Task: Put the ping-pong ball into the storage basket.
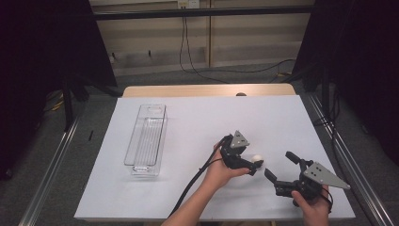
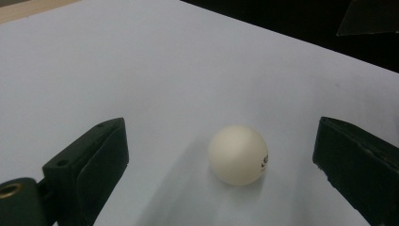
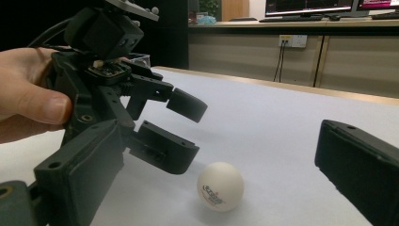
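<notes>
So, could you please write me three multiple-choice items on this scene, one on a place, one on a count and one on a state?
1. Where is the white ball?
A. inside the clear tray
B. on the white table between the left gripper's jaws
C. on the floor

2. How many balls are on the table?
A. one
B. two
C. three

3. How do the left gripper's jaws stand?
A. shut on the ball
B. shut on nothing
C. open, clear of the ball

Answers: 1 B, the left gripper view shows it resting between the jaws, and the clear tray lies apart; 2 A, a single ball appears; 3 C, gaps show either side.
</notes>
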A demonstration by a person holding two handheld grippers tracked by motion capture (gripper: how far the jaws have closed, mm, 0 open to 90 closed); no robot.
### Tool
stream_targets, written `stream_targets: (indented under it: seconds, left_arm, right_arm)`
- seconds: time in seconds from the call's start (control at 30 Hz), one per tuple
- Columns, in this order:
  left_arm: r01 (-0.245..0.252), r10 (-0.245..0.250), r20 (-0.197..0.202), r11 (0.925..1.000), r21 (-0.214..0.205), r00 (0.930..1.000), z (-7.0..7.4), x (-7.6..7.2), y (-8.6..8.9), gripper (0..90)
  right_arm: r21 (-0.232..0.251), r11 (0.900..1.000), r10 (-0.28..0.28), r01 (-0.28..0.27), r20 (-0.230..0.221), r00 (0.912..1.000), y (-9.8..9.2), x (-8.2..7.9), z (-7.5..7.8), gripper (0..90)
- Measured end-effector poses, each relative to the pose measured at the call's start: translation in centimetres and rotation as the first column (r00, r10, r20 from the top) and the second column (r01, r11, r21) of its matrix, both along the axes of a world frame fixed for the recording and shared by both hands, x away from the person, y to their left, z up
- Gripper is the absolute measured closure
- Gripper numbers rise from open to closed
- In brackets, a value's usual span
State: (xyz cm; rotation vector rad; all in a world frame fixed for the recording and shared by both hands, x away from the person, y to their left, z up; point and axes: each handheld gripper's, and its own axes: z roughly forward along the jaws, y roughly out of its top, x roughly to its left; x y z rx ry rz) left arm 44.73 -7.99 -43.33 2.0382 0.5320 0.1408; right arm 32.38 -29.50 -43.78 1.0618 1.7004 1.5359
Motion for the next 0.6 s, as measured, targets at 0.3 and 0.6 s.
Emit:
stream_targets:
  seconds: [0.3, 0.6]
  left_arm:
    - [0.017, -0.017, -0.009, 0.9992, 0.035, 0.9998, -0.2, 0.06, -0.54, 7.4]
    - [0.048, -0.046, -0.03, 0.9978, 0.046, 0.9985, -0.44, 0.07, -1.02, 14.3]
  right_arm:
    - [-0.002, 1.0, 0.006, -0.006, 0.002, 1.0, -0.07, 0.01, 0.0, 1.2]
    - [0.001, 1.0, -0.001, 0.001, 0.002, 1.0, -0.06, 0.03, -0.03, 1.2]
